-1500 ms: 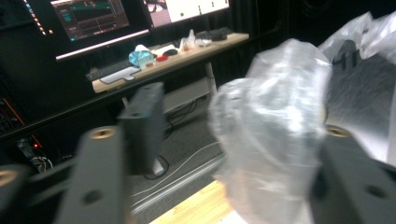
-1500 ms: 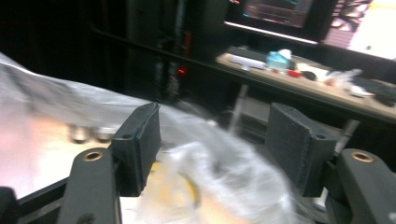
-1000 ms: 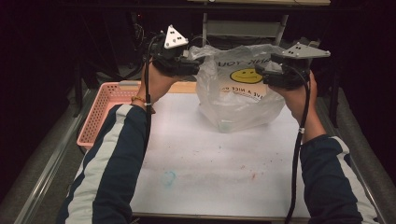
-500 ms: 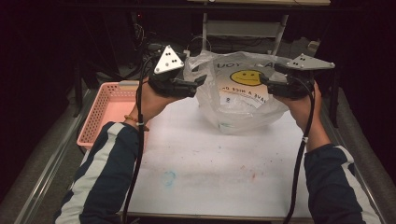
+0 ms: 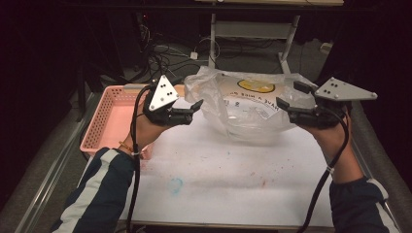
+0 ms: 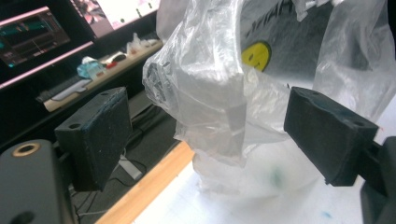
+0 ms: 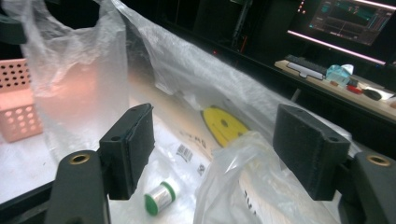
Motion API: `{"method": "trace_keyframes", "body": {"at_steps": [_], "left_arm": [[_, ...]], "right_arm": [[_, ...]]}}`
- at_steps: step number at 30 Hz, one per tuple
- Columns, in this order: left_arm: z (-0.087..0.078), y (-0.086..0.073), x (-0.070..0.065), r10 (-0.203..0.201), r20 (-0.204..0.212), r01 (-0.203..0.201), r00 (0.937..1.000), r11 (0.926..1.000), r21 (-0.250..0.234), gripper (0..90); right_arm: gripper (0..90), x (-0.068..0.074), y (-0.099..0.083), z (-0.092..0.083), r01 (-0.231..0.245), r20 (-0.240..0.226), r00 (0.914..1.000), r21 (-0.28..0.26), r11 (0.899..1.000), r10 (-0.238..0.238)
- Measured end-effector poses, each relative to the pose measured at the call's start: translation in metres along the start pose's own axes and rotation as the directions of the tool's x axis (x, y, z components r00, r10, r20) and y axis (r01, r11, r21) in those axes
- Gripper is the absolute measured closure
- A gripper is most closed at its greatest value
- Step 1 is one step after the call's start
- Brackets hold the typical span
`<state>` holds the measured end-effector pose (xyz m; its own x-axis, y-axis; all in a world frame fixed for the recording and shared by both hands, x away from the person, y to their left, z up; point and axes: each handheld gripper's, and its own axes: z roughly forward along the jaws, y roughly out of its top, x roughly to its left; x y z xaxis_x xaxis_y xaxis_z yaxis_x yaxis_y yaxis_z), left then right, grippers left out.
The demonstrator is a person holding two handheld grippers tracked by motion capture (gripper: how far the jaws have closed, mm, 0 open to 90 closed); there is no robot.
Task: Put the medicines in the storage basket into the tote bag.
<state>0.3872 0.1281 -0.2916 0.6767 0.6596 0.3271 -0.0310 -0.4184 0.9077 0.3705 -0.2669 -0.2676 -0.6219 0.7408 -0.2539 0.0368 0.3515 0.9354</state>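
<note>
A clear plastic bag point(image 5: 248, 111) with a yellow smiley print sits slumped on the white table point(image 5: 233, 184), its mouth wide. My left gripper point(image 5: 191, 109) hovers open just left of it. In the left gripper view the bag's crumpled edge point(image 6: 210, 88) hangs between the spread jaws of that gripper point(image 6: 212, 133), touching neither pad. My right gripper point(image 5: 291, 96) is open at the bag's right side and its jaws have just been opening. In the right gripper view a fold of film point(image 7: 243, 168) rises between the jaws of that gripper point(image 7: 219, 144), unpressed. A small green-ended spool point(image 7: 159, 197) lies inside the bag.
A pink perforated basket point(image 5: 114, 121) stands at the table's left edge, beside my left hand. Cables and a metal stand lie on the dark floor behind the table. A shelf with monitors and small items runs along the background of both gripper views.
Both grippers have let go of the bag's top and moved outward and lower, left one leftward, right one rightward. The bag has sagged onto the table with its mouth spread.
</note>
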Motion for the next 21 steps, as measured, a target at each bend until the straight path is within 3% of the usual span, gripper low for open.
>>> {"method": "trace_keyframes", "body": {"at_steps": [2,7,9,14,15,17,21], "left_arm": [[-0.003,-0.006,-0.001,-0.013,0.020,0.013,0.9997,0.9999,0.001,14.7],[-0.012,-0.022,-0.007,-0.005,0.019,0.005,0.9998,0.9996,0.029,14.7],[-0.018,-0.027,-0.009,0.002,0.012,-0.002,0.9999,0.9995,0.031,14.6],[-0.039,-0.048,-0.016,-0.001,0.001,0.001,1.0000,0.9991,0.043,14.3],[-0.044,-0.053,-0.018,-0.005,0.012,0.005,0.9999,0.9990,0.045,14.5],[-0.052,-0.062,-0.023,-0.007,0.009,0.007,0.9999,0.9986,0.053,14.3],[-0.061,-0.079,-0.034,-0.015,0.022,0.014,0.9996,0.9971,0.075,14.4]], "right_arm": [[27.7,0.009,-0.003,-0.010,0.007,-0.007,1.0000,-0.018,1.000,-0.007],[25.7,0.028,-0.012,-0.031,0.045,-0.019,0.9988,-0.046,0.998,-0.046],[23.6,0.033,-0.016,-0.040,0.061,0.015,0.9981,-0.043,0.997,-0.060],[19.6,0.039,-0.032,-0.063,0.048,0.053,0.9976,-0.064,0.997,-0.044],[19.1,0.039,-0.035,-0.066,0.052,0.059,0.9971,-0.062,0.997,-0.049],[19.0,0.040,-0.046,-0.072,0.015,0.051,0.9986,-0.056,0.998,-0.012],[17.7,0.044,-0.060,-0.081,0.006,0.063,0.9980,-0.029,1.000,-0.004]]}}
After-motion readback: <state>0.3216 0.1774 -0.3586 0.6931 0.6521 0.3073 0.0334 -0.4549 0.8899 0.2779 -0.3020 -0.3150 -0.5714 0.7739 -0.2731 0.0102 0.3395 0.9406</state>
